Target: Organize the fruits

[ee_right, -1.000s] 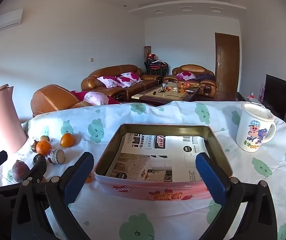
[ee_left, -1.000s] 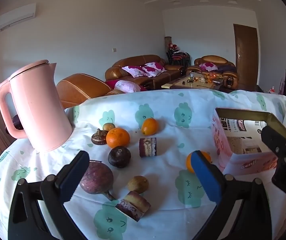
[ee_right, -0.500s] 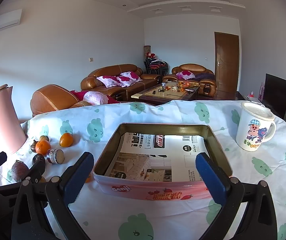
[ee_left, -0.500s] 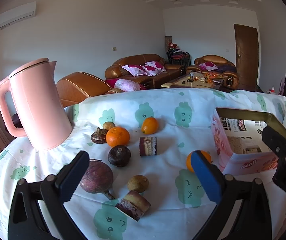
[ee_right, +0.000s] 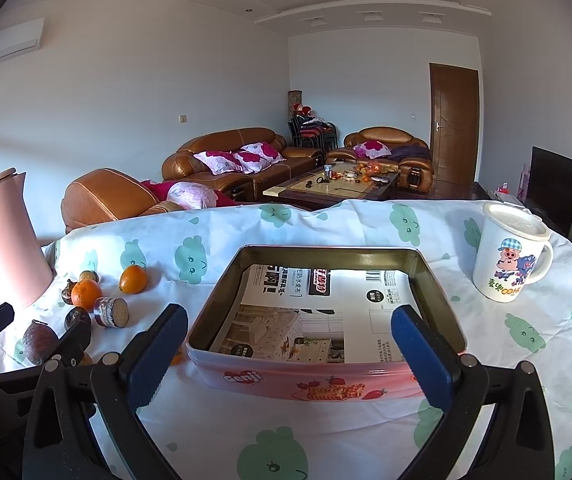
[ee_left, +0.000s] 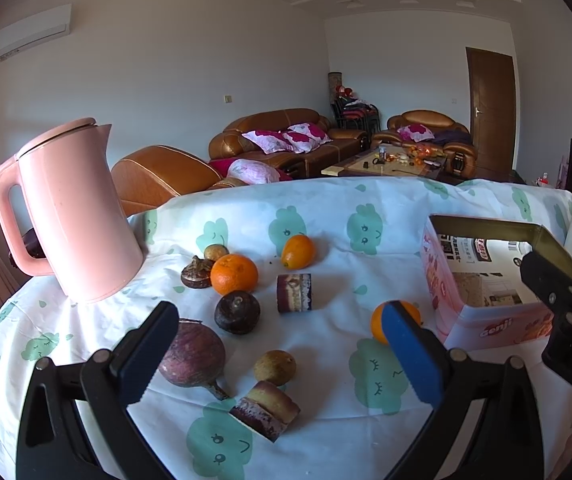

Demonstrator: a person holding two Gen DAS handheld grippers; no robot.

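Note:
Several fruits lie on the clouded tablecloth (ee_left: 326, 216) in the left wrist view: a large orange (ee_left: 233, 273), a small orange fruit (ee_left: 297, 251), a dark round fruit (ee_left: 237, 311), a purple beet-like root (ee_left: 192, 355), a small brown fruit (ee_left: 275, 367), two cut sugarcane pieces (ee_left: 294, 293) (ee_left: 265, 409), and an orange (ee_left: 378, 322) beside the pink tin. My left gripper (ee_left: 278, 356) is open and empty above the near fruits. My right gripper (ee_right: 288, 350) is open and empty in front of the pink tin (ee_right: 326, 380), which is lined with newspaper.
A pink kettle (ee_left: 70, 212) stands at the table's left. A white cartoon mug (ee_right: 512, 258) stands right of the tin. A dark nut-like fruit (ee_left: 195, 274) and a small brown one (ee_left: 216, 251) lie behind the large orange. Sofas stand beyond the table.
Both views shifted only slightly; the left gripper edged a little. Nothing was taken hold of or let go.

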